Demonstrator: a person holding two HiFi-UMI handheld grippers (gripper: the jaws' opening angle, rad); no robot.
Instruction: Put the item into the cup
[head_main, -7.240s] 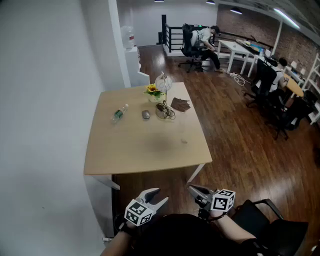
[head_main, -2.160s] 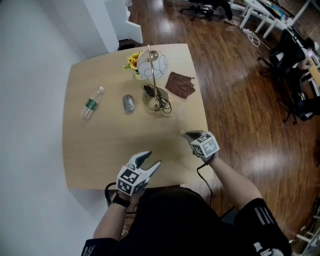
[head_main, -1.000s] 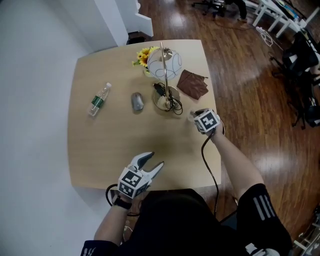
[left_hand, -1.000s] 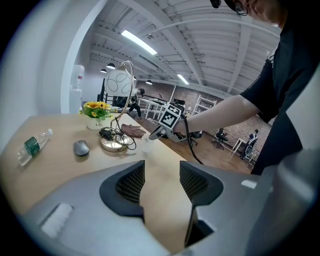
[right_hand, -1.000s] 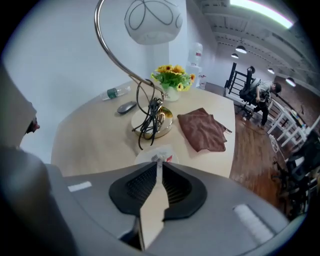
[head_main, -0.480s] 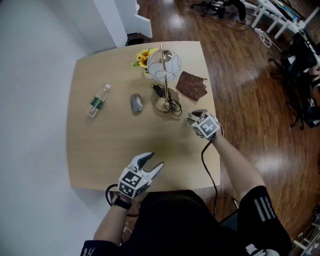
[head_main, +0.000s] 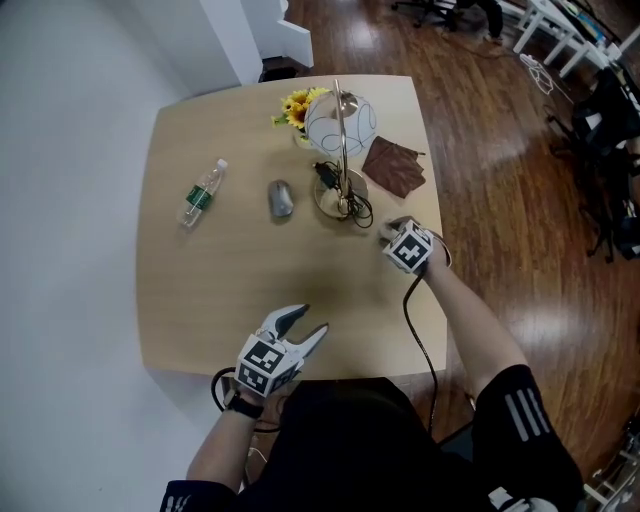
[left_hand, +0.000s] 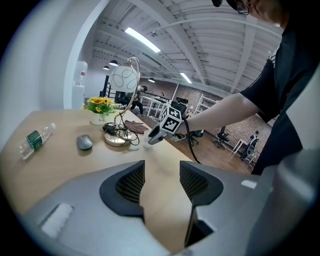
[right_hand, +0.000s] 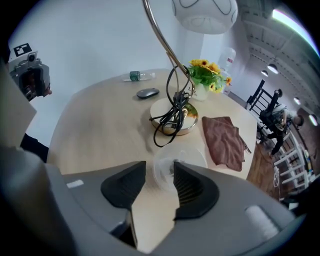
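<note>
A clear plastic cup stands upright on the wooden table, just beyond the tips of my right gripper. That gripper's jaws are opening, and the cup's near rim sits at their gap with no pad pressing on it. In the head view the right gripper is at the table's right side, beside the lamp base. My left gripper hovers open near the front edge with nothing between its fingers. A grey mouse and a small water bottle lie further left.
A gold lamp with a white globe shade and a tangled black cord stands close behind the cup. A brown cloth lies to its right, near the table edge. A small vase of sunflowers stands at the back.
The right gripper has stayed beside the lamp base, easing slightly back toward me. The left gripper has not moved.
</note>
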